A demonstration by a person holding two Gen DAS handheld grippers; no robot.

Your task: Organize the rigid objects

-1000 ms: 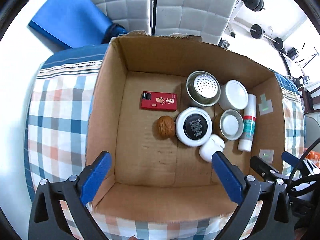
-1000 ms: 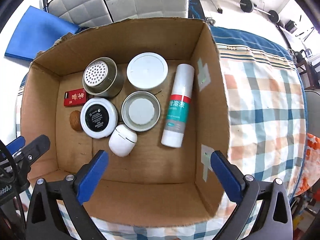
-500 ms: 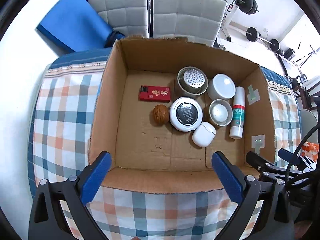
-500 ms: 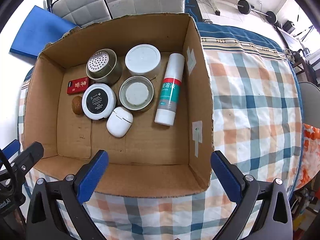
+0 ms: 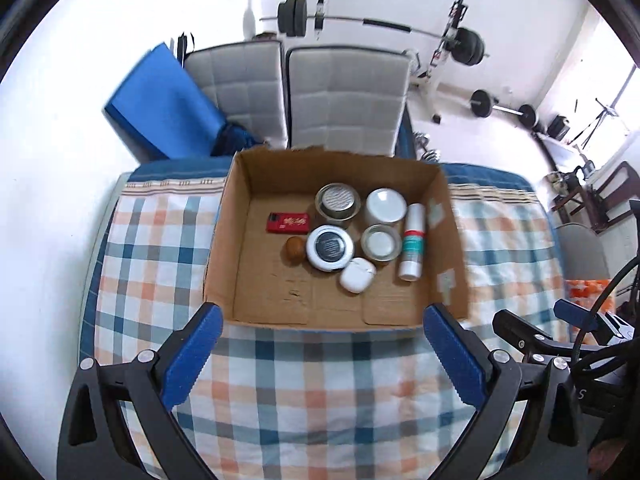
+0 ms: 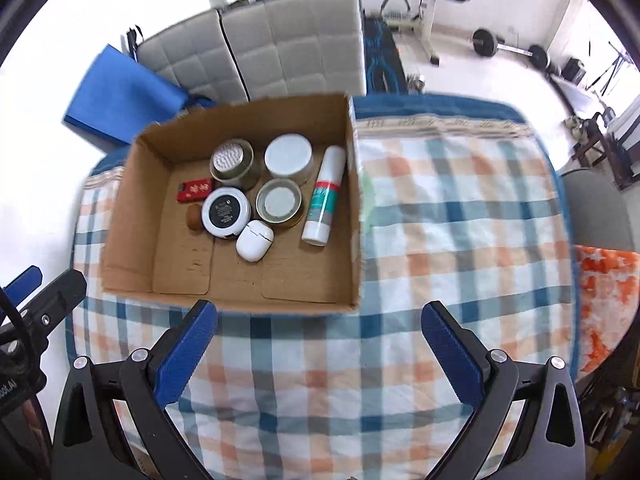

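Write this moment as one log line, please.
left gripper: open, empty | right gripper: open, empty | cardboard box: seven items inside

My landmark is the cardboard box. Its top is open, so I can come in from above. Inside, the left part and the whole near strip of its floor are bare; the right rear is crowded: a red packet, a walnut, a black-topped jar, a white case, two metal tins, a white lid and a spray tube lying along the right wall, packed close together. Before the box and to its right, the checked cloth lies bare. Behind the box stand two padded chairs and a blue mat
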